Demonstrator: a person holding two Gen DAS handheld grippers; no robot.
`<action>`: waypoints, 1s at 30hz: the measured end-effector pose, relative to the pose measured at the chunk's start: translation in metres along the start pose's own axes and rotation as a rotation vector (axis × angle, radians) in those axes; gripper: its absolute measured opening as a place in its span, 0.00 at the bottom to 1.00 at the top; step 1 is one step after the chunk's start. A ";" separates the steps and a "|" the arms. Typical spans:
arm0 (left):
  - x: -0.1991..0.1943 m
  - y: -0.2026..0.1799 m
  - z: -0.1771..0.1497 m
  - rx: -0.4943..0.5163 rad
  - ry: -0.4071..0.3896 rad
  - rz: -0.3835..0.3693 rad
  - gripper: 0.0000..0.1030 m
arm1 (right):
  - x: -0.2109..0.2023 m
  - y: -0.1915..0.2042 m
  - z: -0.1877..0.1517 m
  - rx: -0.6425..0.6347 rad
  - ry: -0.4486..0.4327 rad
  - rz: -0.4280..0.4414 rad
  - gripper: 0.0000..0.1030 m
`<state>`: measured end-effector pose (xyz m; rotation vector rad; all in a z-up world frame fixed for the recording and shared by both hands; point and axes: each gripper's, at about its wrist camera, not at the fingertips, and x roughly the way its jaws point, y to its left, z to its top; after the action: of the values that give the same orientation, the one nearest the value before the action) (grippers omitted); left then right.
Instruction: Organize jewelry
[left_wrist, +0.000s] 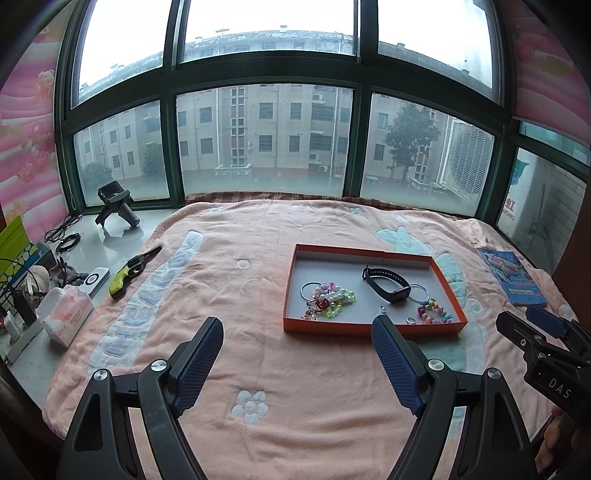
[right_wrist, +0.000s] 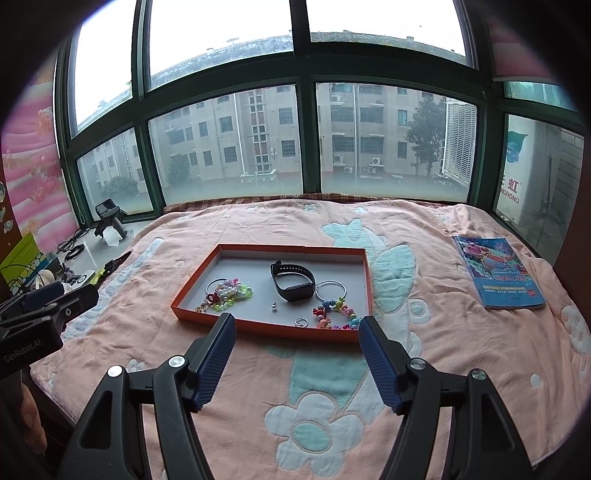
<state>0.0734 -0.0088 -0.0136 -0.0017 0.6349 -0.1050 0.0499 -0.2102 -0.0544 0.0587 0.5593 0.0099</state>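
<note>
Faintly, "GenRobot.AI" on left tool (right_wrist: 48, 306)

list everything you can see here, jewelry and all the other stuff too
tray: 1, orange rim, grey floor, mid blanket
smart band: 1, black, tray centre
bead bracelets: 2 bunches, multicolour, tray left and right front
ring: 1, silver, tray front
blanket: 1, pink with flowers, under all
book: 1, blue, right of tray
toy gun: 1, green and black, blanket's left edge
tissue pack: 1, white, left ledge
left gripper: 1, black, blue pads, open, empty
right gripper: 1, same, open, empty
</note>
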 end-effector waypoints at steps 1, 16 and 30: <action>0.000 0.000 -0.001 0.000 0.000 0.001 0.86 | 0.000 0.000 0.000 0.001 0.000 0.002 0.73; 0.000 0.002 -0.009 0.006 -0.001 0.017 0.86 | -0.003 0.001 -0.002 0.002 0.000 0.003 0.74; 0.003 0.001 -0.014 0.009 0.009 0.019 0.86 | 0.003 0.002 -0.006 0.004 0.014 0.007 0.74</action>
<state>0.0673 -0.0081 -0.0266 0.0129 0.6433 -0.0898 0.0489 -0.2083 -0.0610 0.0643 0.5728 0.0159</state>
